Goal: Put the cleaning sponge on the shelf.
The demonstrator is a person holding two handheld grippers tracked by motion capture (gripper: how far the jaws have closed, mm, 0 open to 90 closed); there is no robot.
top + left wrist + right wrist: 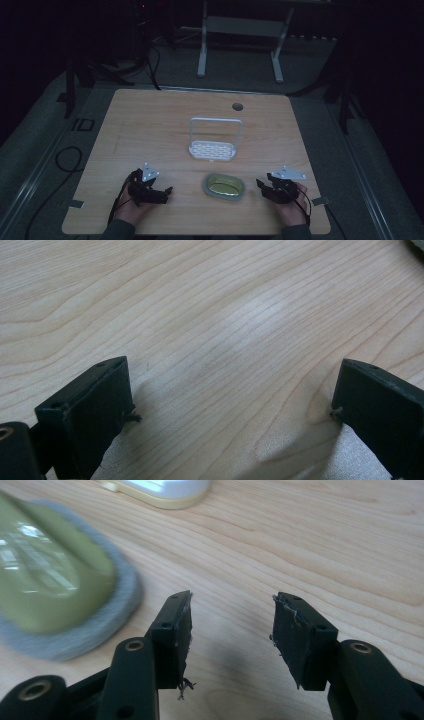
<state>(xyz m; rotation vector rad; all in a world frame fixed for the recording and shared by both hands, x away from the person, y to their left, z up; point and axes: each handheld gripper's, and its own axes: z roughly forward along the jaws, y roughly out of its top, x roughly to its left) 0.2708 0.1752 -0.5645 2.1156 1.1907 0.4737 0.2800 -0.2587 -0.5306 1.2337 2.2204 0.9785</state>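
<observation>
Both hands rest low on the table: left gripper and right gripper gape with nothing between their jaws, flanking the yellow-green sponge, apart from it, white rack beyond

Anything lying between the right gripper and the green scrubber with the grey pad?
Nothing: in the high view, bare wooden table separates the right gripper from the green scrubber. The right gripper view shows the same bare wood beside the scrubber's grey pad.
</observation>
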